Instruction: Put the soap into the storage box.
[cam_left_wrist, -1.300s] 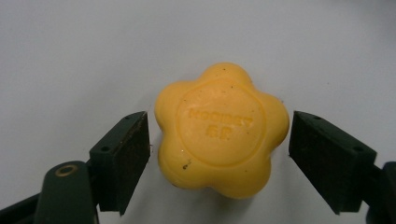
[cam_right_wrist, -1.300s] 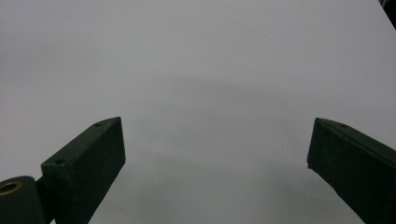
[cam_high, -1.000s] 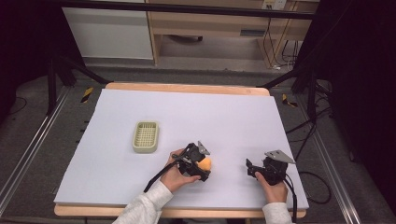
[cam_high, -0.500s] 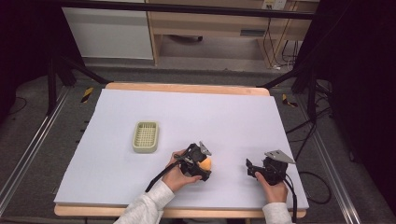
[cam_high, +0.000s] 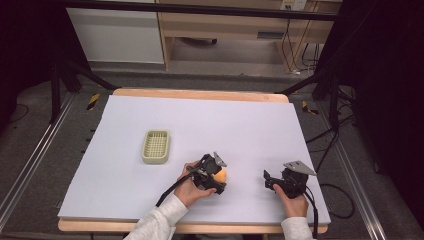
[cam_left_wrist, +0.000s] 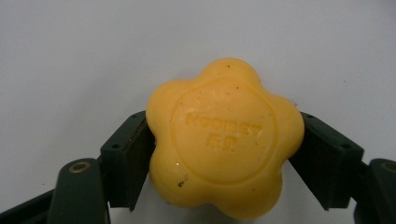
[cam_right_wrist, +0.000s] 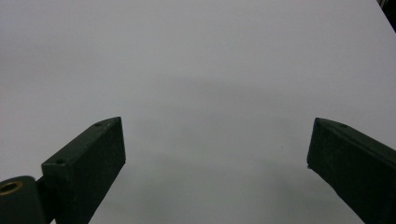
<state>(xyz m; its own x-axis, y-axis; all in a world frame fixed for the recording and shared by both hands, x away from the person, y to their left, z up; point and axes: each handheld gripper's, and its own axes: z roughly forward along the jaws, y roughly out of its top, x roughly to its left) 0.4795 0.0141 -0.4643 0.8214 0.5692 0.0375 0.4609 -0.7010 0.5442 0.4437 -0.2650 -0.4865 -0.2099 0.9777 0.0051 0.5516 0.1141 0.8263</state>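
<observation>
Little has moved since the earlier frames: the left gripper (cam_high: 216, 179) has kept its place near the front edge of the table (cam_high: 250, 125), still clamped on the yellow soap (cam_high: 220, 175), and the right gripper (cam_high: 272, 181) has stayed where it was, well apart to the right.

The left gripper view shows the yellow soap (cam_left_wrist: 223, 140) pinched between the two black jaws, one pad (cam_left_wrist: 128, 161) pressing its left flank and the other its right. The bar is flower-shaped, with rounded lobes about a raised circular centre. Embossed lettering crosses that centre, with two smaller characters beneath; the exact letters are hard to read. The surface is waxy and glossy, marked by a few dark specks and small nicks near the lower left lobe. White tabletop lies behind it.

In the right gripper view, the right gripper (cam_right_wrist: 217, 154) stands wide, its jaws far apart over bare white tabletop, gripping nothing.

In the high view, a pale green slotted tray (cam_high: 156, 146) lies left of the left gripper and farther from the person, apart from the soap.
</observation>
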